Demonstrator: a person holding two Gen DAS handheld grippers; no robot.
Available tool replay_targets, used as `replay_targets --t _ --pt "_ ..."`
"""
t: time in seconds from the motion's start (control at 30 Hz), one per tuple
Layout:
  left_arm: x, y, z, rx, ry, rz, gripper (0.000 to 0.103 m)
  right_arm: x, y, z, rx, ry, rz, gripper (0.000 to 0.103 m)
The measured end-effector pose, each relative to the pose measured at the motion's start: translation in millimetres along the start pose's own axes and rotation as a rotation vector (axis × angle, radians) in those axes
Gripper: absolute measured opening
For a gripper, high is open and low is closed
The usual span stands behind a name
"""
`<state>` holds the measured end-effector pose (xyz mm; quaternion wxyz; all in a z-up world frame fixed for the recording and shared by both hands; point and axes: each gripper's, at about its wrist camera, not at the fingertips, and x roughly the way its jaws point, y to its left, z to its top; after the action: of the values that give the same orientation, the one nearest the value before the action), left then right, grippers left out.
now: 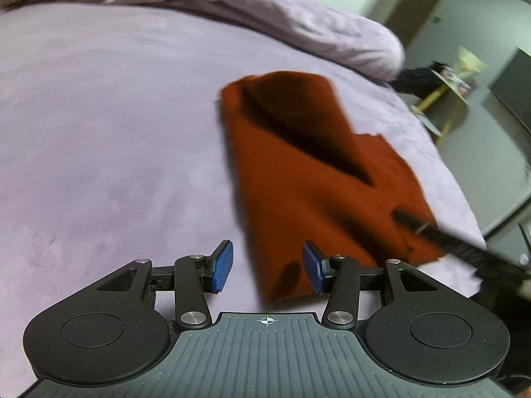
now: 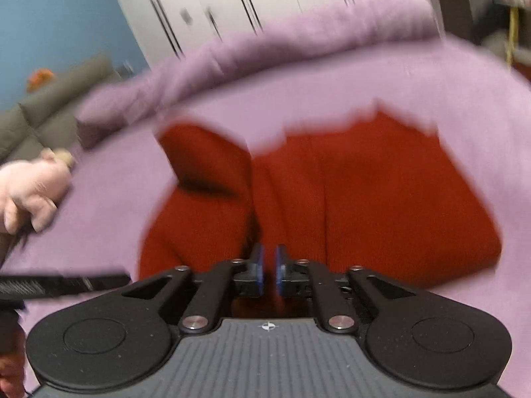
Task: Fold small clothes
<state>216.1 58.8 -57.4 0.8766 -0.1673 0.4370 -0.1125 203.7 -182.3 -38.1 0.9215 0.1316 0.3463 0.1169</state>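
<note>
A rust-red knit garment [image 1: 318, 172] lies partly folded on a bed [image 1: 116, 132] covered in soft, napped lilac fabric. From the left wrist view it forms a long, thick slab with one flap turned over, leaving a dark diagonal crease along the fold; its far end is rounded and its near right edge looks ragged through motion blur.

The left hand-held gripper [image 1: 267, 267] hovers over the garment's near corner with its blue, flat pads spread wide and nothing between them.

The right hand-held gripper [image 2: 268, 270] sits low over the garment [image 2: 365, 199], whose fine ribbing shows in vertical lines. Its blue pads stand almost together with a narrow slit between; red cloth lies right at the tips, but blur hides whether any is pinched, so I cannot tell.

A puffy lilac duvet [image 1: 265, 16] is heaped along the bed's far edge. A pink plush toy [image 2: 33, 189] lies left of the garment.
</note>
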Motion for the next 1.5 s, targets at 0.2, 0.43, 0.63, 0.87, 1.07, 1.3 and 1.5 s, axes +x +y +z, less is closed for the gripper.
replay_targets --t 0.2,0.43,0.63,0.87,1.07,1.3,1.5 --pt "-4.5 9.2 -4.3 -0.03 0.003 0.073 0.052 23.2 31.9 29.9 -0.167 -0.065 0.046 0.046" --pt "-0.9 5.7 -1.6 0.003 0.024 0.101 0.052 79.2 70.0 35.9 -0.395 -0.013 -0.054 0.014" --pt "5.5 -17.7 -2.3 0.074 0.01 0.047 0.052 67.7 -2.4 53.7 0.178 -0.052 -0.021 0.007" --pt "15.0 -28.6 -2.8 0.097 0.025 0.03 0.053 52.7 -45.0 34.3 0.258 0.016 -0.084 0.027" --pt "13.7 -27.2 -9.5 0.096 0.041 0.033 0.054 22.9 -59.7 14.0 0.269 0.124 0.058 0.05" --pt "18.5 -39.9 -15.8 0.103 0.076 0.015 0.057 30.7 -78.6 8.0 0.485 0.141 0.258 0.065" --pt "26.5 -49.3 -17.6 0.134 0.094 0.059 0.059 57.3 -53.9 23.8 0.395 0.154 0.223 0.039"
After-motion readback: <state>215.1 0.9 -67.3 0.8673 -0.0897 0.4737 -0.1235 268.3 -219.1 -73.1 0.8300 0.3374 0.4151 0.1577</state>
